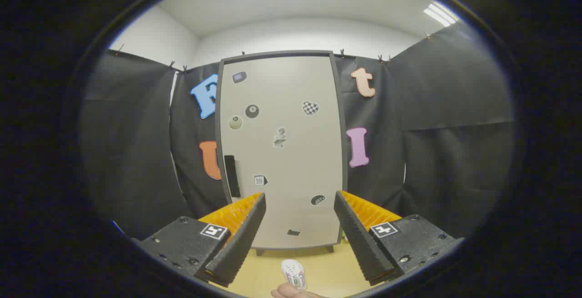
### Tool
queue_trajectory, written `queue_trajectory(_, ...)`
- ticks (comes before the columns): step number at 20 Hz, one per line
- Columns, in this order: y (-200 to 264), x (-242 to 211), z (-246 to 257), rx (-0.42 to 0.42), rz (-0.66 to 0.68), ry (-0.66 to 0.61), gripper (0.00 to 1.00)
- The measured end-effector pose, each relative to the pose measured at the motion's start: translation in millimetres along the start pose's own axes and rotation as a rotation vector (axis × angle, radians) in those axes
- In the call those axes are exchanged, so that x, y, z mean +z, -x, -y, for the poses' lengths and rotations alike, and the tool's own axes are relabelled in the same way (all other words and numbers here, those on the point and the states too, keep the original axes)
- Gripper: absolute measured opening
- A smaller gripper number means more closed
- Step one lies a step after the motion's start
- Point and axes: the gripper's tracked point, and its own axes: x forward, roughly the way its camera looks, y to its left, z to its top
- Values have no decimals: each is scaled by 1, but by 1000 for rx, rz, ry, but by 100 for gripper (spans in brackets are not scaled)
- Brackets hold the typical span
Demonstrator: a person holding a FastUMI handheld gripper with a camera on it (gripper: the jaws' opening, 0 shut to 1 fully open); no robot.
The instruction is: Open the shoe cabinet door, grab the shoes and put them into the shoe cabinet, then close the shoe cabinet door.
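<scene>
Nearest, the claw [300,211] holds nothing, its fingers spread wide apart, and low between them a small pale shoe [294,274] lies on the yellow floor [327,266], with what may be a fingertip [291,292] just touching its near end. The shoe looks light and soft-sided, so I would pinch it across the stiffer rim or heel. Beyond the fingers stands the shoe cabinet [282,152], its door shut; the dark handle [232,176] near the edge looks rigid, an easy hold.
</scene>
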Motion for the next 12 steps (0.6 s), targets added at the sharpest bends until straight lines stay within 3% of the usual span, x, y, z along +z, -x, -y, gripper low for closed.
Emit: queue_trajectory(12,-31,-1,-10,35,34,26,99)
